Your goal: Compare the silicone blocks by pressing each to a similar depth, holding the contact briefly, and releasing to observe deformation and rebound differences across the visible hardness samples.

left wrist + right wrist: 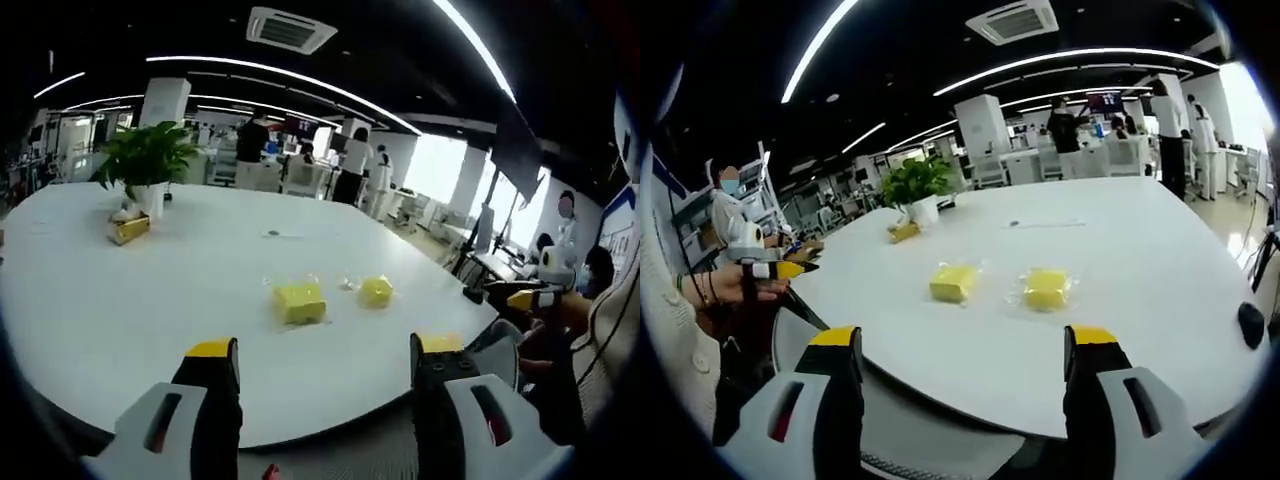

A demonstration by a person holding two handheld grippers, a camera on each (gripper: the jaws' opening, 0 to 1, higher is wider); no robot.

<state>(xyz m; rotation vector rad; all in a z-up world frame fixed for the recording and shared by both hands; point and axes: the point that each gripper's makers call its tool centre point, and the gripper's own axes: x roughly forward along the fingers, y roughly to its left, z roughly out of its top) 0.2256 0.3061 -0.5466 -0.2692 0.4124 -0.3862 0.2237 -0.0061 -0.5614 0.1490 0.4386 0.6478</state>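
Two yellow silicone blocks lie side by side on the round white table (120, 300), each on clear wrapping. In the left gripper view the squarer block (299, 302) is left of the rounder block (376, 291). In the right gripper view they are the left block (953, 282) and the right block (1047, 288). My left gripper (325, 347) is open and hangs over the table's near edge, well short of the blocks. My right gripper (965, 337) is open too, with nothing between its yellow-tipped jaws, also near the table (1160, 250) edge.
A potted plant (147, 160) (915, 185) with a small yellow box (130, 228) beside it stands at the far side. A dark object (1250, 322) lies near the table's right edge. A hand holds another yellow-tipped gripper (530, 298) (775, 270) at the side. People stand at desks behind.
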